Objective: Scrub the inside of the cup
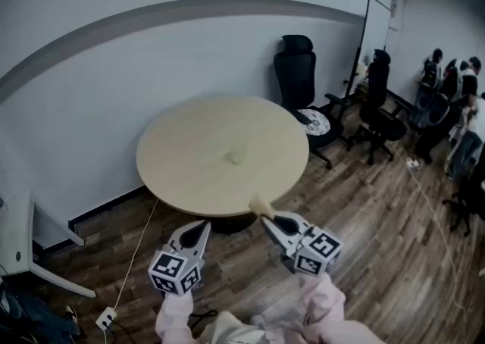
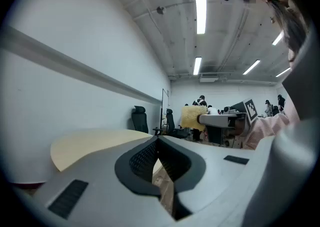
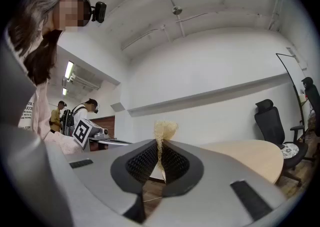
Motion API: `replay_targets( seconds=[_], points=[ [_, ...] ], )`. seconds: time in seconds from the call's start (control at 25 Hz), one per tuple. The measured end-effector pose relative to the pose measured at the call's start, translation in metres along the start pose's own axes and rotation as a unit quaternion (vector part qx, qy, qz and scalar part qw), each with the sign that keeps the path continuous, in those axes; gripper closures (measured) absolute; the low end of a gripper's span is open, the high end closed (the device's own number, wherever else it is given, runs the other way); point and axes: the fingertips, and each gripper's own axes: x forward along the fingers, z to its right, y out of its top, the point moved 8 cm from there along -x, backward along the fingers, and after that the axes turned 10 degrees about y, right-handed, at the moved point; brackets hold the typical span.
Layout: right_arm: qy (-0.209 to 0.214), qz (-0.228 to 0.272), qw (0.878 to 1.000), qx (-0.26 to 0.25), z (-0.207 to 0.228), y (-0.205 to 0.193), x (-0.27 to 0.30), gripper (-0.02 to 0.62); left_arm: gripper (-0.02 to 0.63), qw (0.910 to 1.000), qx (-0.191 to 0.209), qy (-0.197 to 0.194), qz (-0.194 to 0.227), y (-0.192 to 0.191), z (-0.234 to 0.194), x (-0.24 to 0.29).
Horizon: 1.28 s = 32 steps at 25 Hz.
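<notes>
I have both tools up in front of the round desk (image 1: 189, 176), short of its near edge and over the wood floor (image 1: 364, 214). My left hand-held gripper (image 1: 203, 226) has its jaws pressed together with nothing between them; in the left gripper view the dark ribbed pads meet at the tip. My right hand-held gripper (image 1: 267, 218) is pinching a pale yellow sponge (image 1: 259, 204). In the right gripper view the pads squeeze its lower part thin while a fluffy tuft stands out above the tips. From the head view the sponge shows right at the desk's near edge, and I cannot tell whether it is over the top or just short of it.

The cup (image 1: 236, 156) is a small pale shape near the centre of the desk, well apart from every edge and from both tools. It is too small and blurred for me to say how it stands. The two tools sit side by side, near each other but apart, both pointing towards the desk.

Black office chairs (image 1: 295, 70) stand beyond the desk's far right edge, and people (image 1: 447, 85) are gathered further off that way.
</notes>
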Motion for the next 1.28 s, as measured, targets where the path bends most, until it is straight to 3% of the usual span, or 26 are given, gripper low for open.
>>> replay_targets(
  seconds=[0.6, 1.28],
  points=[
    [-0.002, 0.008, 1.0, 0.018, 0.018, -0.007, -0.007, 0.569, 0.609, 1.0, 0.0, 0.004, -0.006, -0.004, 0.009, 0.014],
    [0.03, -0.003, 0.999, 0.02, 0.064, -0.009, -0.006, 0.569, 0.609, 0.9996, -0.011, 0.027, -0.002, -0.005, 0.021, 0.058]
  ],
)
